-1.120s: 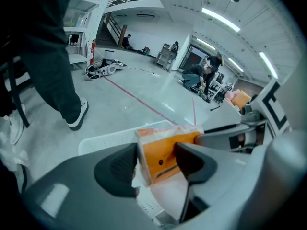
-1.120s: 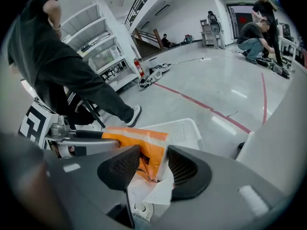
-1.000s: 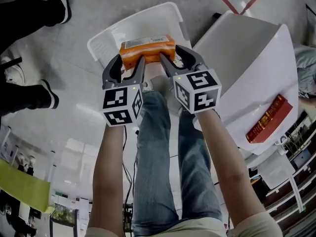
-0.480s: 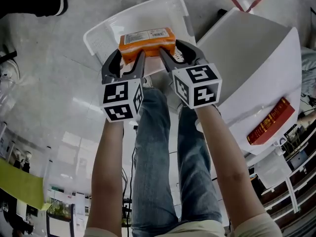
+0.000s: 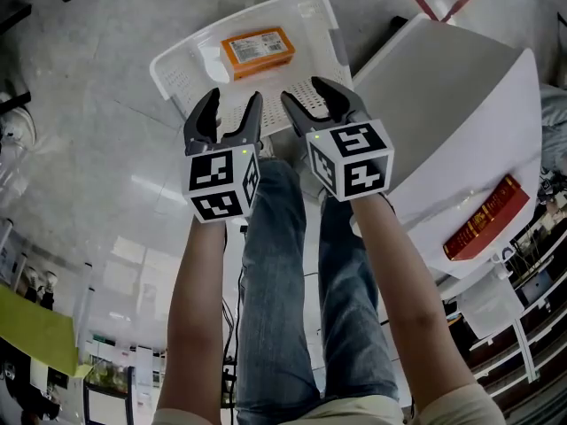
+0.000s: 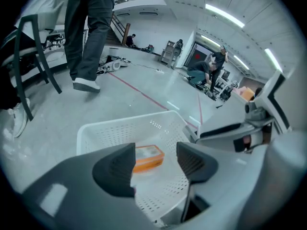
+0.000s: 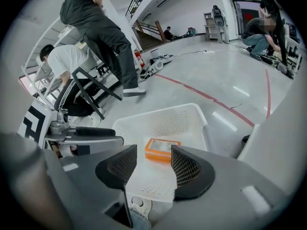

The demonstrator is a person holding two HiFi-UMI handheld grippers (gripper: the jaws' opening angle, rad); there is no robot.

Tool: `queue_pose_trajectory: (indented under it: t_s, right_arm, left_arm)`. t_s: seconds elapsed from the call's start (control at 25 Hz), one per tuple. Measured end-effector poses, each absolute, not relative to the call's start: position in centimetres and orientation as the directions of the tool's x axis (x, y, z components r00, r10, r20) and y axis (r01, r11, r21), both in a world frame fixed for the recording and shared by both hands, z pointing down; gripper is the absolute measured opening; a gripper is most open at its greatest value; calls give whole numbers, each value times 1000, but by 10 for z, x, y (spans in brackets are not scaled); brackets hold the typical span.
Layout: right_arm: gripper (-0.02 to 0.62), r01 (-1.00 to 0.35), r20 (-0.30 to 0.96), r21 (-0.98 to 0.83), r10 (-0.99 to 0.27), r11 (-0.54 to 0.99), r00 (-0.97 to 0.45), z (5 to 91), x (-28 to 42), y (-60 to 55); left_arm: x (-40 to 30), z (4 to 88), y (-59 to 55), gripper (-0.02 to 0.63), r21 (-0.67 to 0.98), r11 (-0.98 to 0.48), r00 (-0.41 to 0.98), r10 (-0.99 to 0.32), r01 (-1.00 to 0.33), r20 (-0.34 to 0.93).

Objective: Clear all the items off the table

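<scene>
I'm hovering the left gripper (image 5: pixel 233 104), parted and empty, above the basket (image 5: pixel 188 85) where the box (image 5: pixel 258 48) is lying, off the table (image 5: pixel 452 104) — the right gripper (image 5: pixel 308 96), whose jaws have just been opening with nothing between them, is hanging beside it — freeing the 2 for the book (image 5: pixel 483 212).
</scene>
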State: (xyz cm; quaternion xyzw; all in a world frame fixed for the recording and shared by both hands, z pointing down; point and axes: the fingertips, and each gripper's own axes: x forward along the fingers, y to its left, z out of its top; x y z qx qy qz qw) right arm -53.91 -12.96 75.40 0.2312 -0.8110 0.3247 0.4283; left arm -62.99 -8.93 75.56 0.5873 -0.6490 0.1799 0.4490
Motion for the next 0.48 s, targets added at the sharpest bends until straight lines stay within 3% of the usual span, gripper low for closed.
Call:
queue_pose_trajectory:
  t_s: [0.48]
  right_arm:
    - [206, -641, 834, -333, -102, 691, -542, 735, -546, -129]
  left_arm:
    - [-628, 734, -95, 261, 305, 247, 91, -621, -920, 779]
